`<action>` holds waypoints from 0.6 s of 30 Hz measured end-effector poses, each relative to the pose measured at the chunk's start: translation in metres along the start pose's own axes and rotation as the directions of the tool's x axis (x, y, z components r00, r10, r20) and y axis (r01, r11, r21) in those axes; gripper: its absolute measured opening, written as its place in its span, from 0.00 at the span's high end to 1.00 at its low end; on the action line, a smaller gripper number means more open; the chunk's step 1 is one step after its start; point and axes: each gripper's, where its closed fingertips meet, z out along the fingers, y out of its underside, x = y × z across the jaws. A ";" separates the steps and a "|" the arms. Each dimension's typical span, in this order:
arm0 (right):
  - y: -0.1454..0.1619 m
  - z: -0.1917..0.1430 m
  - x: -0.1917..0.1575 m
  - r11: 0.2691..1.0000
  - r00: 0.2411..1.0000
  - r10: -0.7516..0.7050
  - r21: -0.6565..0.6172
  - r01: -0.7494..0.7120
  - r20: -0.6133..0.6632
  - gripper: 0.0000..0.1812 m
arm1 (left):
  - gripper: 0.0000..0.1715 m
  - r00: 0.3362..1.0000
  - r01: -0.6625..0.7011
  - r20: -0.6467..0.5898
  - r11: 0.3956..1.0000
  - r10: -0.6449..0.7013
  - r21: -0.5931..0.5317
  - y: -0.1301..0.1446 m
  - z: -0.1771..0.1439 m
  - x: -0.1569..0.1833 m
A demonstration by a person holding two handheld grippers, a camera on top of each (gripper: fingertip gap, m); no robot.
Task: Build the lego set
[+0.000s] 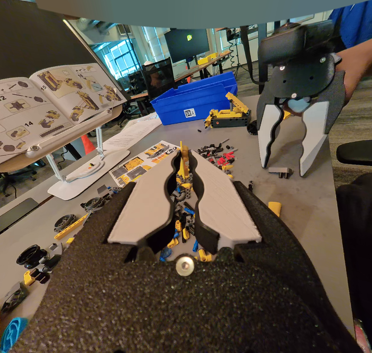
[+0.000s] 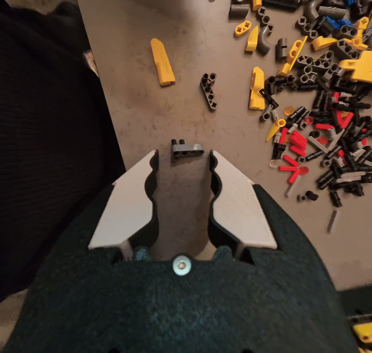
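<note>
Grey beam [image 2: 186, 151] with two black pins lies on our table [image 2: 141, 105] at twelve o'clock between the released right gripper [image 2: 183, 154] tips; our left gripper [image 1: 184, 154] clenches a yellow piece [image 1: 184, 162].

Blue bin [image 1: 193, 101], open instruction booklet [image 1: 50, 101] on stand, sticker sheet [image 1: 138, 164], monitor [image 1: 187, 43].

Left wrist view looks forward, low over the grey table [image 1: 302, 212], across the pile of loose building-set pieces [image 1: 217, 156] toward the far edge and the room beyond. Right wrist view looks steeply down, close, near the table's right edge. Shared: that pile [image 2: 322, 101], the small grey beam with black pins [image 1: 280, 171] [image 2: 186, 150], and the right gripper [image 1: 283, 168] itself.
</note>
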 end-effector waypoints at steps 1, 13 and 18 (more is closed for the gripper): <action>-0.002 -0.001 -0.001 0.999 1.000 0.017 0.034 -0.017 0.012 0.70 | 0.97 1.000 0.001 -0.001 1.000 -0.001 -0.001 0.000 0.000 0.000; -0.006 -0.007 0.006 0.923 0.994 0.089 0.372 -0.104 0.058 0.72 | 0.96 1.000 0.011 -0.013 1.000 -0.012 -0.014 0.003 0.003 0.001; -0.008 -0.001 0.003 0.912 0.984 0.123 0.377 -0.163 0.128 0.72 | 0.96 1.000 0.007 -0.017 1.000 -0.007 -0.020 0.004 0.004 0.002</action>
